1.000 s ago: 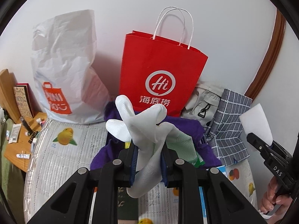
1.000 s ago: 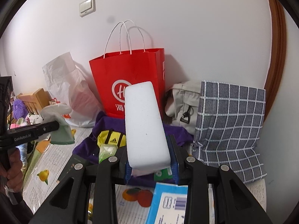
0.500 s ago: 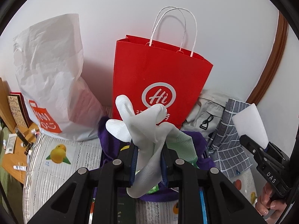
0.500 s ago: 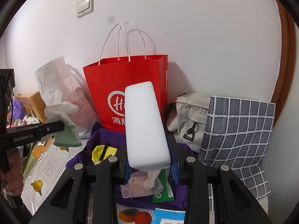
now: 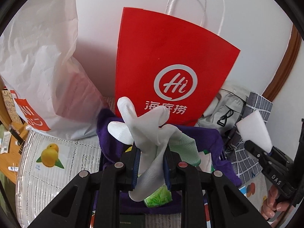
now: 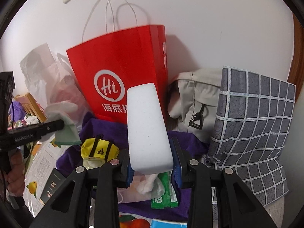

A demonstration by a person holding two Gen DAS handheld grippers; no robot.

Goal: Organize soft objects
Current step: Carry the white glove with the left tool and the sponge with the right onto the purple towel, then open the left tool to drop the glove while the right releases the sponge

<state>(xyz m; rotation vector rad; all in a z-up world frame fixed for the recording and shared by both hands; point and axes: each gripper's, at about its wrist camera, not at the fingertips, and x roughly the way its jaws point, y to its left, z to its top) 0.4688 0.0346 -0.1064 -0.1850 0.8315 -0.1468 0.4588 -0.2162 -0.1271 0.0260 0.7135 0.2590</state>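
the left gripper (image 5: pixel 152 161) has its fingers pinched on a limp white fabric glove (image 5: pixel 146 133) with a pale green cuff, whose fingers and cuff flop loose above and below the grip. the right gripper (image 6: pixel 153 163) has its fingers clamped on the sides of a white rectangular foam sponge block (image 6: pixel 148 129), which stands up tilted out of the grip. both are held in the air in front of the tall red paper shopping bag (image 5: pixel 169 70) with white cord handles, which stands against the wall at the back edge of the surface, on a rumpled purple cloth (image 6: pixel 106 127). if the bag is the target, its mouth sits high and looks narrow, so a low approach could push the light bag over or crush its rim. the glove's dangling ends could snag on the rim or cord handles and hang outside. the sponge, gripped only near its lower end, could pivot or squeeze out if it bumps the bag. the two grippers are near each other and could collide.
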